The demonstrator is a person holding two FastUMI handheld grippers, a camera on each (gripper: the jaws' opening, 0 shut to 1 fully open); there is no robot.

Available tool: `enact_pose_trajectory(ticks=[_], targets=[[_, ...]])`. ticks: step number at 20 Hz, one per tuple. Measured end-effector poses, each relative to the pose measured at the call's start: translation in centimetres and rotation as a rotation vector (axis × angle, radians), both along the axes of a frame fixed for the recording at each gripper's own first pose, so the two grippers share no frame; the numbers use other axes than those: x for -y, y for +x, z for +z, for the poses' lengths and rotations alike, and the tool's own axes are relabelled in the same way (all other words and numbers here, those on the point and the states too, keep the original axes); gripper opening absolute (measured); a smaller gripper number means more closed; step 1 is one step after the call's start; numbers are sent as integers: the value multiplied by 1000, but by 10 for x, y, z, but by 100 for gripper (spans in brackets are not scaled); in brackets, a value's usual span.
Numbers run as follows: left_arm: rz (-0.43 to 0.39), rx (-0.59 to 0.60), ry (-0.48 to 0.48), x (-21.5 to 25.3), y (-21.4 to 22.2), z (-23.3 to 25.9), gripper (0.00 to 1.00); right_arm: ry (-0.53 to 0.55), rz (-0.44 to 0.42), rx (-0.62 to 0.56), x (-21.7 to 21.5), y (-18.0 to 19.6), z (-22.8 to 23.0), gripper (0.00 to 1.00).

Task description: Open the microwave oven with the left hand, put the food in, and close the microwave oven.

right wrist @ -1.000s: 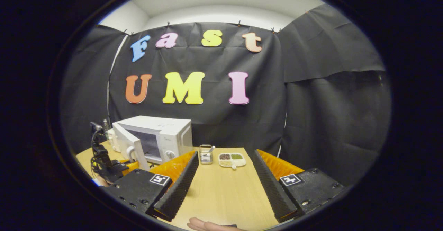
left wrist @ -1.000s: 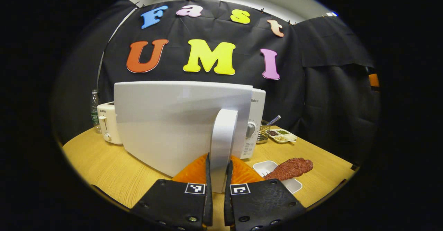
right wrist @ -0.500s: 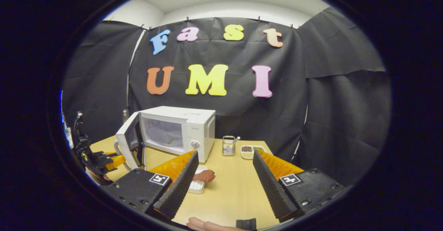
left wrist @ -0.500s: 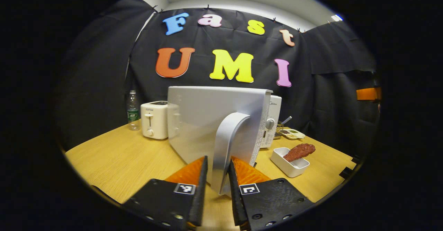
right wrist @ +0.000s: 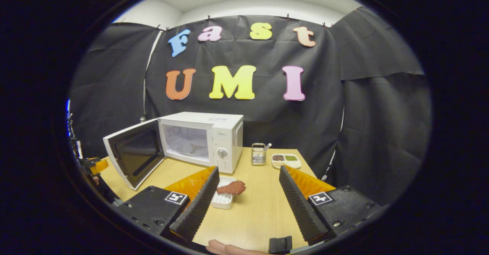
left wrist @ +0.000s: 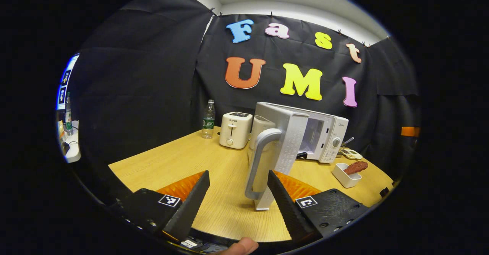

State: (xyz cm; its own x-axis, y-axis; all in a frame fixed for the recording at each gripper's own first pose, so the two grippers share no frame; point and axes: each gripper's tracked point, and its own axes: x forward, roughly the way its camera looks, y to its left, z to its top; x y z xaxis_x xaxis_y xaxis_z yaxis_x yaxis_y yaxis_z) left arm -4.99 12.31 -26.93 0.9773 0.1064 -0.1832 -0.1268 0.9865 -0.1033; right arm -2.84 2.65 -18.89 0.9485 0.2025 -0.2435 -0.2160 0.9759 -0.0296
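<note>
Black cloth is being hung behind a wooden counter (right wrist: 248, 213). On it, a microwave (right wrist: 208, 138) is standing with its door (right wrist: 133, 157) swung wide open. The left gripper (left wrist: 238, 203) is being held with fingers (left wrist: 191, 205) spread apart, gripping nothing, the door handle (left wrist: 259, 163) lying between them but untouched. The right gripper (right wrist: 248, 205) is likewise being held wide open and empty. Food (right wrist: 231, 188) is resting on a white dish (right wrist: 222, 199) just before the microwave, near the right gripper.
</note>
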Motion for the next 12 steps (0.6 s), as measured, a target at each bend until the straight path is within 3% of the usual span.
enact_pose_trajectory(ticks=[3,4,6,11,12], targets=[[8,-11,-7,-7,-10,10,94,19,-1,-1,0,5,1,94],[5,-5,-7,-4,-12,17,94,23,0,-5,-1,7,0,100],[3,13,15,2,-13,32,94,21,0,-17,0,18,-3,94],[-37,57,68,33,-1,82,93,32,-11,-122,4,56,-23,100],[-52,73,68,43,3,95,93,44,0,-148,1,64,-27,94]])
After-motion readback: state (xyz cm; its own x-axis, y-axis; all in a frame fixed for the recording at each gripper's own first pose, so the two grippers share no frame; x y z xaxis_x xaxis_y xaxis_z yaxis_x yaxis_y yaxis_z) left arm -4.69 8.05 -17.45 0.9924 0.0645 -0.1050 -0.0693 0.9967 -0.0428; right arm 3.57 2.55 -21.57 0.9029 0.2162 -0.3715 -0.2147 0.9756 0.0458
